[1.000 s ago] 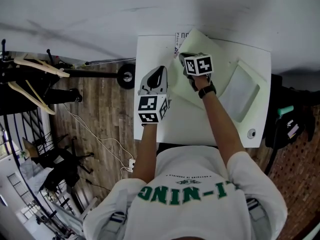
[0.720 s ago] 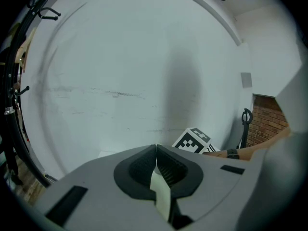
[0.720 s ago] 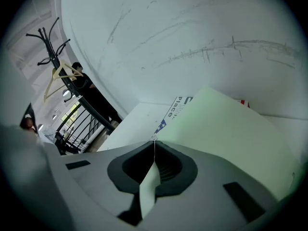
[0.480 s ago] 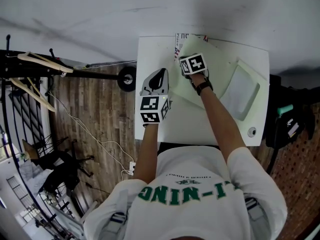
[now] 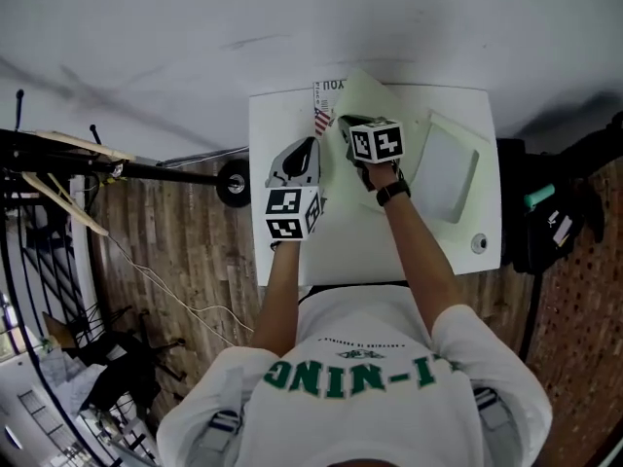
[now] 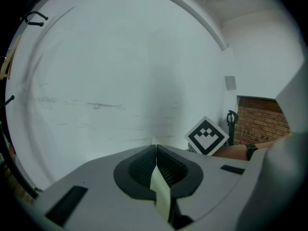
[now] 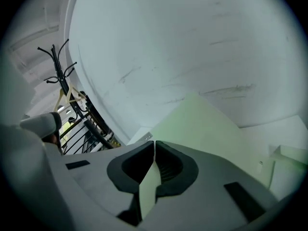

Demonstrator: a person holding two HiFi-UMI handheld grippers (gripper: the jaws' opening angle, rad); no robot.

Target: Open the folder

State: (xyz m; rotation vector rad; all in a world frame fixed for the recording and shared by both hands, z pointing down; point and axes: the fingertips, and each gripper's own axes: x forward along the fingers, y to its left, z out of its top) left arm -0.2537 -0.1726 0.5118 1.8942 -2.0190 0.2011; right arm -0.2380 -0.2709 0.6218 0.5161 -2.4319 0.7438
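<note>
A pale green folder [image 5: 367,93] lies on the white table [image 5: 292,256], its near-left part raised off the top. My right gripper [image 5: 347,125] is shut on a green sheet of it; in the right gripper view the folder's cover [image 7: 204,121] rises ahead of the right gripper [image 7: 154,144]. Just left of it, my left gripper [image 5: 311,145] is shut on another pale edge of the folder. In the left gripper view, a thin pale strip sits pinched between the pads of the left gripper [image 6: 155,149], and the right gripper's marker cube [image 6: 207,134] shows to the right.
A printed paper [image 5: 324,98] pokes out from under the folder at the table's far edge. A pale rectangular tray or sleeve [image 5: 444,170] lies at the right, a small round thing [image 5: 478,244] near the front right corner. Clothes rack [image 5: 68,159] left, dark bag [image 5: 545,227] right.
My right gripper has risen and drawn toward me with the folder's sheet in it. The left gripper has lifted slightly with its edge. The folder stands more open.
</note>
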